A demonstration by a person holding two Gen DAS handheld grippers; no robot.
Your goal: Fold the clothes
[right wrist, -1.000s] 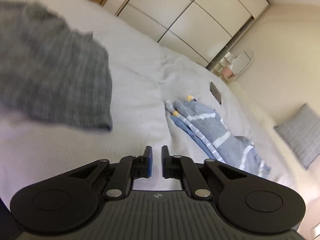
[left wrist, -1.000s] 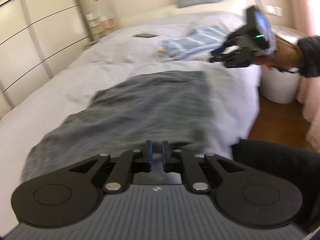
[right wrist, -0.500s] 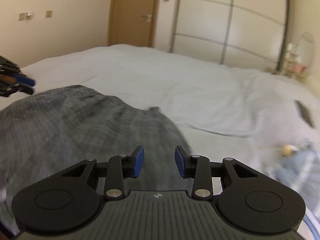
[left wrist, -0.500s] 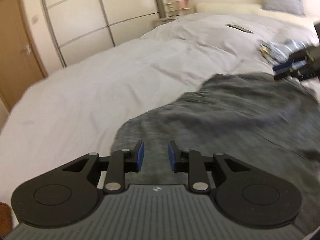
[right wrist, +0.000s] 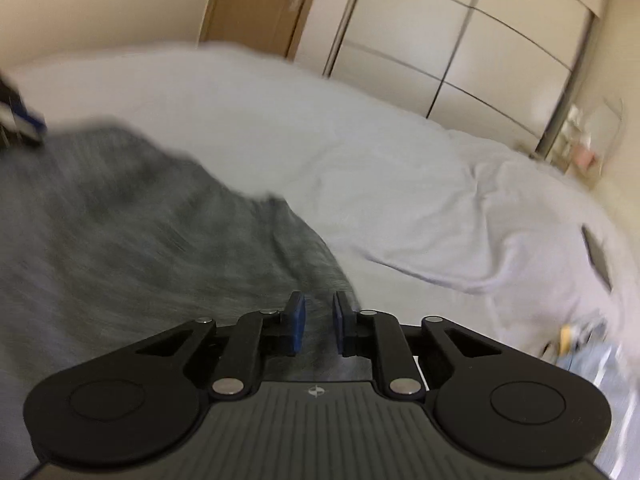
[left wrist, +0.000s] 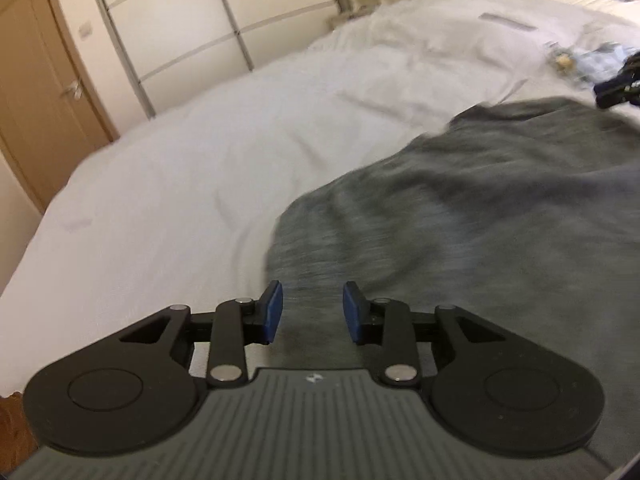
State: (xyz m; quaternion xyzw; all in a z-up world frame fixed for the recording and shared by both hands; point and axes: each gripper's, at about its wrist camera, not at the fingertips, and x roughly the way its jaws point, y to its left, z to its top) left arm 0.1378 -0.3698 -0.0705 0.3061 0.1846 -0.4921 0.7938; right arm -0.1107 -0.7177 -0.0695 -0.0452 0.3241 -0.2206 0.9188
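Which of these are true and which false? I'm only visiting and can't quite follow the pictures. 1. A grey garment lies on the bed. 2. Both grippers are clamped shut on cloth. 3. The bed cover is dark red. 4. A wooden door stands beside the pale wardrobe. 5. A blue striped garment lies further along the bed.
1. True: the grey garment lies spread on the bed.
2. False: the left gripper and the right gripper both show open jaws with nothing between them.
3. False: it is white.
4. True: the door is next to the wardrobe.
5. True: the blue garment lies beyond the grey one.
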